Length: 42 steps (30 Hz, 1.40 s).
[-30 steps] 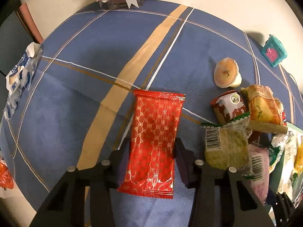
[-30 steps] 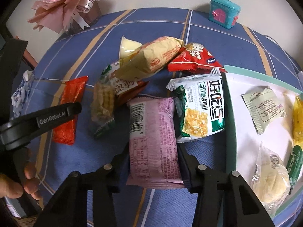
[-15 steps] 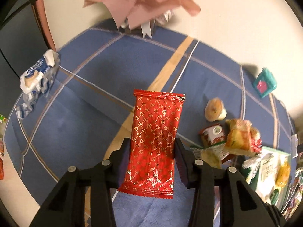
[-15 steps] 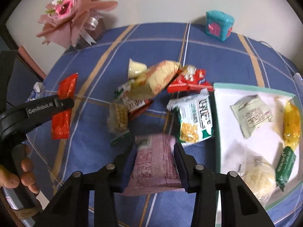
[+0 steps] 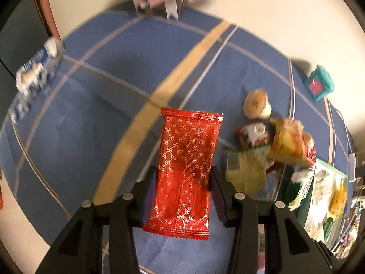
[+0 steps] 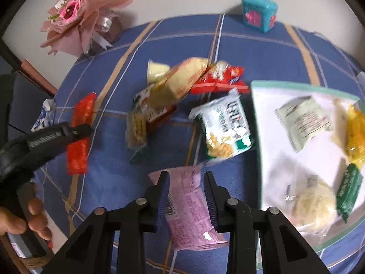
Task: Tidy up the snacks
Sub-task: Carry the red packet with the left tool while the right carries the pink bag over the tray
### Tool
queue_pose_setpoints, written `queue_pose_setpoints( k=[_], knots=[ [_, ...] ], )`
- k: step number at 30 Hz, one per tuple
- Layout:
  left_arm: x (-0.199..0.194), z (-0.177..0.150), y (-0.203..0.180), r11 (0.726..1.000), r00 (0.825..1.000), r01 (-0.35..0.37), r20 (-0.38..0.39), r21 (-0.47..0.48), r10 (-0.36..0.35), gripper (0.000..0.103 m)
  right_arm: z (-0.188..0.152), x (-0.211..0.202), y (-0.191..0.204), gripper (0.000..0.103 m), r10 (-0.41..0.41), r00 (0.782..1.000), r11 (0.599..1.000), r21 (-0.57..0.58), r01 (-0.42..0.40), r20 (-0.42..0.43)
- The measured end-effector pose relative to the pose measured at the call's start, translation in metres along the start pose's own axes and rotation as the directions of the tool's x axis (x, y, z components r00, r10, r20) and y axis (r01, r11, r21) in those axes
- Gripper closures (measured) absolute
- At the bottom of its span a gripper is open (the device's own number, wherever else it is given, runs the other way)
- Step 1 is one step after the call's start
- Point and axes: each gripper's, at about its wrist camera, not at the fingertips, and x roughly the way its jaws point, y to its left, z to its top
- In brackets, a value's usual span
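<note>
A red packet with a gold pattern (image 5: 189, 150) hangs lengthwise between the pads of my left gripper (image 5: 183, 173), lifted above the blue checked cloth (image 5: 102, 118); the right wrist view shows the same red packet (image 6: 77, 155) at the left. My right gripper (image 6: 187, 175) has its jaws closing on a pink packet (image 6: 189, 207), which they pinch and hold off the cloth. A loose pile of snacks lies beyond: a yellow packet (image 6: 180, 82), a green-and-white packet (image 6: 225, 127) and a jelly cup (image 6: 155, 70).
A white tray with a green rim (image 6: 296, 84) on the right holds several packets. A teal box (image 6: 259, 13) and a pink bouquet (image 6: 77, 20) stand at the far edge. A blue-white wrapper (image 5: 36, 73) lies at the left edge. A hand (image 6: 22, 219) grips the left tool.
Both grippers have risen with their packets, so the table looks farther away. The right jaws have narrowed on the pink packet, which now hangs off the cloth.
</note>
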Motion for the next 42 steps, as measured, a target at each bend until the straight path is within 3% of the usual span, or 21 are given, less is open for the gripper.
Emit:
queue_pose_setpoints(
  k=[5,7,12,15,18,21,34,42],
  knots=[
    [0.017,-0.01,0.002,1.0,0.997,0.009,-0.07,-0.015,-0.01,0.056,-0.005,0.014,0.006,0.066,-0.006,0.998,1.0,-0.028,0.005,-0.055],
    [0.02,-0.011,0.0,1.0,0.997,0.009,-0.08,-0.013,-0.01,0.056,-0.009,0.02,0.011,0.051,-0.025,0.996,0.998,-0.058,0.021,-0.085],
    [0.029,-0.015,-0.004,1.0,0.994,0.006,-0.106,-0.003,-0.006,0.056,-0.02,0.043,0.021,0.05,-0.106,0.983,0.989,-0.12,0.088,-0.151],
    [0.035,-0.013,-0.005,1.0,0.994,-0.002,-0.113,0.003,0.002,0.056,-0.022,0.046,0.03,0.051,-0.142,0.98,0.98,-0.159,0.119,-0.142],
    [0.036,-0.009,-0.006,1.0,0.994,-0.003,-0.109,0.002,0.003,0.056,-0.024,0.047,0.035,0.059,-0.168,0.977,0.974,-0.177,0.143,-0.135],
    [0.032,-0.006,-0.005,1.0,0.996,-0.005,-0.09,-0.016,0.003,0.056,-0.024,0.043,0.043,0.063,-0.151,0.982,0.977,-0.167,0.13,-0.118],
    [-0.017,0.002,-0.014,0.998,0.997,0.012,0.075,-0.064,-0.007,0.056,-0.015,-0.013,0.045,0.063,-0.067,0.998,0.992,-0.102,0.068,0.017],
    [-0.034,-0.01,-0.047,0.998,0.992,0.059,0.114,-0.027,-0.056,0.056,-0.009,-0.04,-0.005,0.063,-0.088,0.994,0.996,0.007,0.088,0.07]
  ],
)
